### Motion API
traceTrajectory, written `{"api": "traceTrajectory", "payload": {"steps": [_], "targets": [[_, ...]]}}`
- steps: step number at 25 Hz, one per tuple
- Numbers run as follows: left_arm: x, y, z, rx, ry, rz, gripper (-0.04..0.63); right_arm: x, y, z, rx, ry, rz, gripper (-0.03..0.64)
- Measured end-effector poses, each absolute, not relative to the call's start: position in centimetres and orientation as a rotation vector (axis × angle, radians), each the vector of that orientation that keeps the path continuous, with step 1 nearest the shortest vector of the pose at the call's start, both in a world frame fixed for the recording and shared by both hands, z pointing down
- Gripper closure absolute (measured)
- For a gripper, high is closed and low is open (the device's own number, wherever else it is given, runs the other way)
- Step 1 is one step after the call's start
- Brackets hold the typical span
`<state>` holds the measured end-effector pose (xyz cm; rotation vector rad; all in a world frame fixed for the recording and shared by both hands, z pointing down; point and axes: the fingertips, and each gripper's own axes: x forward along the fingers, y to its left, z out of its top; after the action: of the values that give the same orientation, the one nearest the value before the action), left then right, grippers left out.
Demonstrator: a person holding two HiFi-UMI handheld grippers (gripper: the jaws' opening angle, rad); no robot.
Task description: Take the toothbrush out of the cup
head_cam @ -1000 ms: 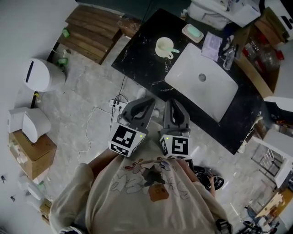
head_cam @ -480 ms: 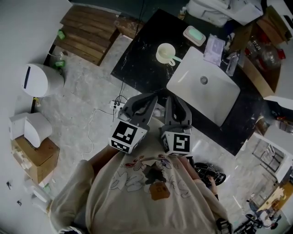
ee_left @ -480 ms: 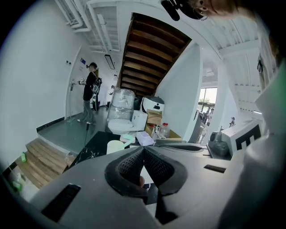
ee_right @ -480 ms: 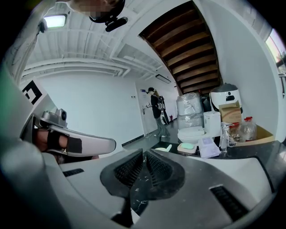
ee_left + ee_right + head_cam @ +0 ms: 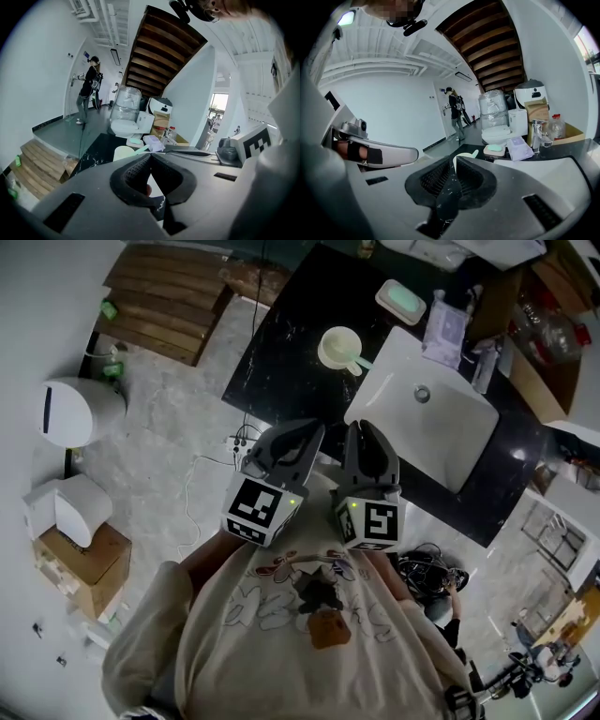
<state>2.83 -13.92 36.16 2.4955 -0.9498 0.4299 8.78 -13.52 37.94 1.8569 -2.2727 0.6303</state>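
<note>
A cream cup (image 5: 339, 348) stands on the black counter (image 5: 281, 352), left of the white sink (image 5: 441, 427). A pale green toothbrush (image 5: 362, 361) leans out of it toward the sink. Both grippers hang side by side over the counter's near edge, well short of the cup. My left gripper (image 5: 312, 431) is shut with nothing in it. My right gripper (image 5: 362, 428) is shut and empty too. In the left gripper view the cup (image 5: 123, 153) and toothbrush (image 5: 143, 149) show just beyond the closed tips (image 5: 150, 155). In the right gripper view the cup (image 5: 458, 161) peeks over the tips (image 5: 454, 163).
A soap dish (image 5: 400, 302), a purple packet (image 5: 448, 327) and a faucet (image 5: 487, 360) sit behind the sink. Wooden steps (image 5: 164, 296), a white bin (image 5: 70, 413), a cardboard box (image 5: 80, 563) and floor cables (image 5: 239, 442) lie left. A person (image 5: 89, 89) stands far back.
Both grippers have moved forward together toward the counter, so the cup and sink sit closer to them. The jaws stay shut.
</note>
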Motion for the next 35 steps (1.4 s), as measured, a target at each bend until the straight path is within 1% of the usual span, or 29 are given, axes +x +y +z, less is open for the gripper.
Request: {"api": "traceTrajectory", "payload": {"steps": [4, 22, 28, 35], "targets": [[2.9, -15.3, 37.0, 2.481, -0.916, 0.44, 0.58, 8.9, -15.0, 38.8, 1.862, -2.24, 0.651, 0.578], [4.0, -20.8, 40.5, 2.438, -0.806, 0.472, 0.58, 9.7, -20.2, 42.6, 1.883, -2.124, 0.742, 0.508], [4.4, -22.5, 41.1, 2.431, -0.792, 0.483, 0.58, 10.3, -21.8, 43.7, 1.895, -2.081, 0.785, 0.46], [4.7, -23.4, 41.9, 2.414, -0.767, 0.495, 0.58, 11.1, -23.0, 44.9, 1.904, -2.043, 0.846, 0.456]]}}
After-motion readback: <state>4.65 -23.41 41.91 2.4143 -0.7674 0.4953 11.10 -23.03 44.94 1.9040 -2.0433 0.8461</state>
